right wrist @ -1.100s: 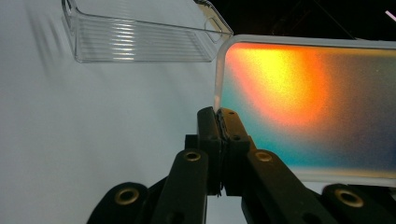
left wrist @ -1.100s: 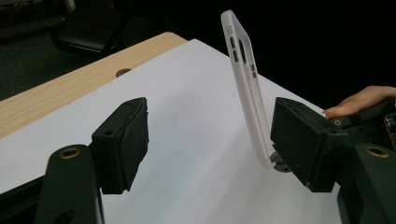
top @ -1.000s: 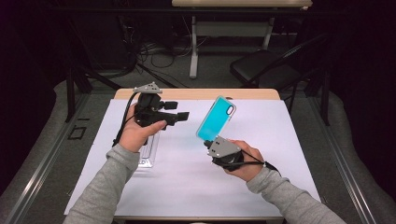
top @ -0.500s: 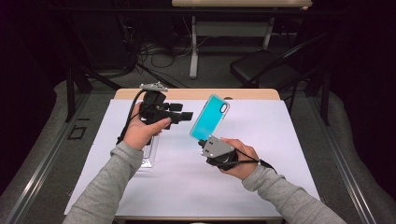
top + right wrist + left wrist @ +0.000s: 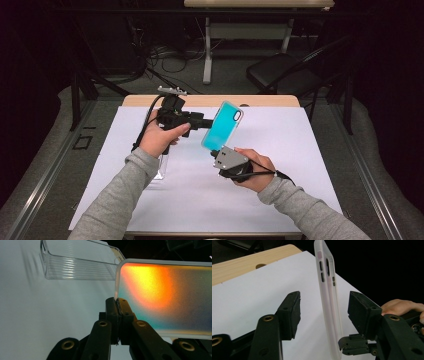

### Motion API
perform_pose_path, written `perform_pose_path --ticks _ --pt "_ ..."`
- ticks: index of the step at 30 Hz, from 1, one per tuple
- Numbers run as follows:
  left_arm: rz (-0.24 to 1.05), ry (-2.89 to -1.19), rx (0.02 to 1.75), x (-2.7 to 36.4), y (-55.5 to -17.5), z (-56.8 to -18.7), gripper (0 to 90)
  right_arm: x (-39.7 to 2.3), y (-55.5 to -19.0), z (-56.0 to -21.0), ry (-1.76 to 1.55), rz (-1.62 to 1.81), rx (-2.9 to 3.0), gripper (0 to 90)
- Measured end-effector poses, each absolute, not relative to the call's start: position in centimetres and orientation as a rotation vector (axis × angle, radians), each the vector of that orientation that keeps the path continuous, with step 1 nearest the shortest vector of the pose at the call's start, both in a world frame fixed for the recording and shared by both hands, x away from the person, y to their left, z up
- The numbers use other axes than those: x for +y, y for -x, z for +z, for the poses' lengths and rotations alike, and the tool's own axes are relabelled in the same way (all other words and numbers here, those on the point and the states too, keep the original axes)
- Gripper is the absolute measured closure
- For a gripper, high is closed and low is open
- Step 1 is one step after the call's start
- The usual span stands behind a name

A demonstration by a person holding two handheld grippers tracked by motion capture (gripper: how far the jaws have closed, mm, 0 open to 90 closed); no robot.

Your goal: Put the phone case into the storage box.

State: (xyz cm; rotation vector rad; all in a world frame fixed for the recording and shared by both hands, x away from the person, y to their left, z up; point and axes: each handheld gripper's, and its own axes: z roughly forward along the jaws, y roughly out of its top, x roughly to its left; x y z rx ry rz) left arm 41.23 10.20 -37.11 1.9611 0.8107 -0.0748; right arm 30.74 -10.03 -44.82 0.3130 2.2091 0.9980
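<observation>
White sheet on table [image 5: 310, 150]. My left gripper [image 5: 324, 312]: jaws spread either side of the phone case [image 5: 223, 125], just been closing, pads not touching it. Case held upright above the sheet, my right gripper [image 5: 117, 301] pinching its bottom edge. Clear tray [image 5: 75, 265] lies behind.

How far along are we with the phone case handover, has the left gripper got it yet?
Done: the right gripper is shut on the lower edge of the teal phone case, holding it upright above the white table cover. In hand: the left gripper straddles the case; its fingers have just been closing, with gaps still showing on both sides. Left: clamping. A clear plastic tray lies nearby.
</observation>
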Motion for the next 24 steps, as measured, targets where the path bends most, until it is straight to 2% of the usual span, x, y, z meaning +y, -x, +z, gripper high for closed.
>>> perform_pose_path --ticks 14,24 --pt "-0.159 -1.971 0.838 8.6 -41.9 -37.2 52.2 -10.0 -30.7 -44.8 -0.303 1.002 2.209 89.2" --pt "-0.188 -1.979 0.853 8.2 -42.5 -37.7 61.3 -9.9 -30.6 -44.8 -0.299 0.998 2.214 89.2"
